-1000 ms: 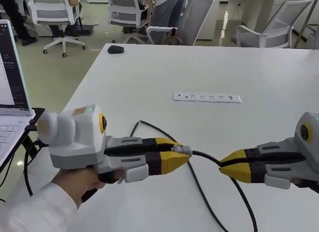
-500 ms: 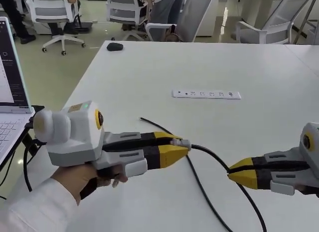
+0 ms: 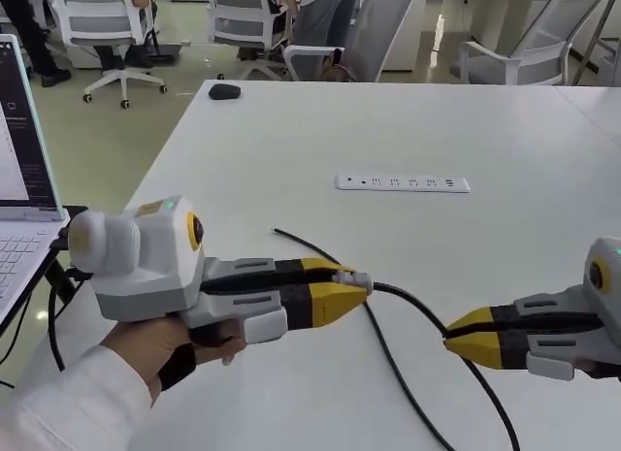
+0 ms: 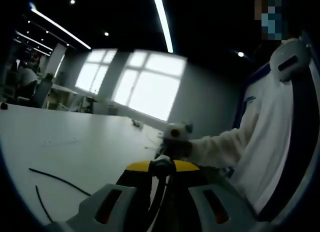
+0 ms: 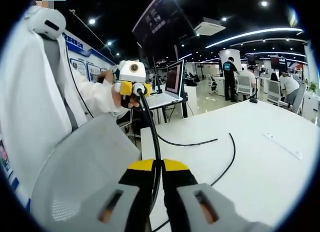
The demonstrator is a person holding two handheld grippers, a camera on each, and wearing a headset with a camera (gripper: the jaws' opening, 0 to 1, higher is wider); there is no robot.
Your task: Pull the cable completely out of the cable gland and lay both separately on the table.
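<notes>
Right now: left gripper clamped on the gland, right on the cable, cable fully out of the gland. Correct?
No: the head view shows the cable entering the cable gland, not pulled out. The left gripper on the gland and right gripper on the cable hold true.

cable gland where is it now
Head view: the cable gland is clamped in the left gripper near centre, cable leading to the right gripper.

Worktop (image 3: 291, 150) open ahead. Obstacles: power strip (image 3: 402, 185) mid-way, mouse (image 3: 224, 91) at far edge, laptop (image 3: 15, 131) beyond left edge, cable (image 3: 408, 296) slack across near side.
</notes>
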